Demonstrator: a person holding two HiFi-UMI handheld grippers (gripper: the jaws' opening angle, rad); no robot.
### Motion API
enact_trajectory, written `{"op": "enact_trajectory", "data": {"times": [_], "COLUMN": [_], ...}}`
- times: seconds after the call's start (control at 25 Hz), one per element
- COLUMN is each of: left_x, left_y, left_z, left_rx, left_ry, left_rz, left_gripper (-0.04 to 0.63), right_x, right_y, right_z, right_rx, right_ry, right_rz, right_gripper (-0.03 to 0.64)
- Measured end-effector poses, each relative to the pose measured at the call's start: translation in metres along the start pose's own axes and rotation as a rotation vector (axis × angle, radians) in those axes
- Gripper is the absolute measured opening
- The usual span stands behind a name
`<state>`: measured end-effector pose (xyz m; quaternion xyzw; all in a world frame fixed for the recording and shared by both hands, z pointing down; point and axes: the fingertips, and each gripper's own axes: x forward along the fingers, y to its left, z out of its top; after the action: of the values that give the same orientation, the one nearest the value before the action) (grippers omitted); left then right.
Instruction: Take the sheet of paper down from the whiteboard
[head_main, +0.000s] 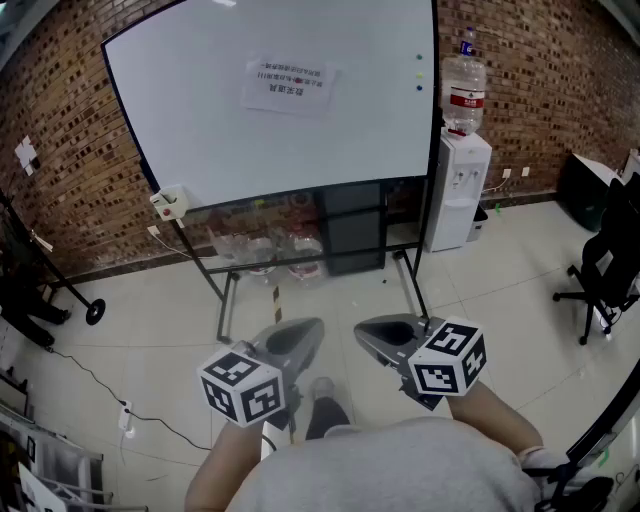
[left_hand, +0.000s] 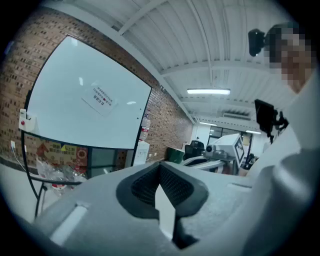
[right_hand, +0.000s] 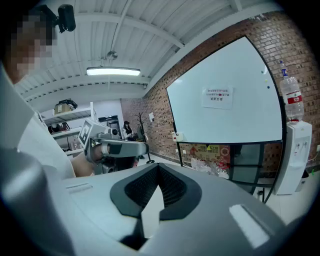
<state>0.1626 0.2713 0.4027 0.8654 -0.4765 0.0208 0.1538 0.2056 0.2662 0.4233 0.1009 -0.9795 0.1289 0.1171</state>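
Note:
A white sheet of paper (head_main: 288, 84) with printed lines hangs near the top middle of the whiteboard (head_main: 200, 130); the same sheet of paper (left_hand: 101, 98) shows in the left gripper view, and the sheet of paper (right_hand: 218, 97) in the right gripper view. Both grippers are held low and close to the person's body, well short of the board. My left gripper (head_main: 300, 338) is shut with nothing in it, and my right gripper (head_main: 380, 335) is shut and empty too. Their jaws meet with no gap in both gripper views.
The whiteboard stands on a black metal frame (head_main: 228, 300) with bags and a dark panel behind its lower glass. A water dispenser (head_main: 458, 190) with a bottle stands at its right. Two small magnets (head_main: 420, 72) sit on the board's right side. A black office chair (head_main: 608, 262) is far right.

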Motion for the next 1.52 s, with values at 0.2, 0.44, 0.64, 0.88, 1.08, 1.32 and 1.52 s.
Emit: {"op": "enact_trajectory", "data": {"times": [0.2,0.44,0.64,0.88,1.08,1.32,1.52], "left_x": [0.024,0.082,0.121,0.155,0.182,0.219,0.246], "left_y": [0.082,0.215,0.326,0.412,0.436,0.459,0.484], "left_z": [0.014,0.049,0.11,0.175,0.2,0.209,0.227], "left_rx": [0.059,0.026,0.069,0.12,0.125,0.143,0.145], "left_ry": [0.015,0.02,0.008,-0.036,-0.041,-0.011,-0.005], "left_rz": [-0.029,-0.08,-0.087,-0.099,-0.126,-0.122,-0.094], "left_gripper": [0.002,0.002,0.002,0.002,0.002,0.002,0.002], "right_x": [0.08,0.181,0.262,0.3,0.303,0.316,0.335], "right_y": [-0.044,-0.142,-0.225,-0.295,-0.335,-0.378,-0.421], "right_z": [0.019,0.043,0.117,0.168,0.194,0.22,0.252], "right_rx": [-0.006,0.02,-0.018,-0.045,-0.083,-0.132,-0.204], "right_ry": [0.032,0.1,0.062,0.019,-0.008,-0.03,-0.059], "right_rz": [0.004,-0.061,-0.111,-0.209,-0.273,-0.282,-0.294], "right_gripper": [-0.003,-0.003,-0.003,-0.003,-0.003,-0.003,-0.003]}}
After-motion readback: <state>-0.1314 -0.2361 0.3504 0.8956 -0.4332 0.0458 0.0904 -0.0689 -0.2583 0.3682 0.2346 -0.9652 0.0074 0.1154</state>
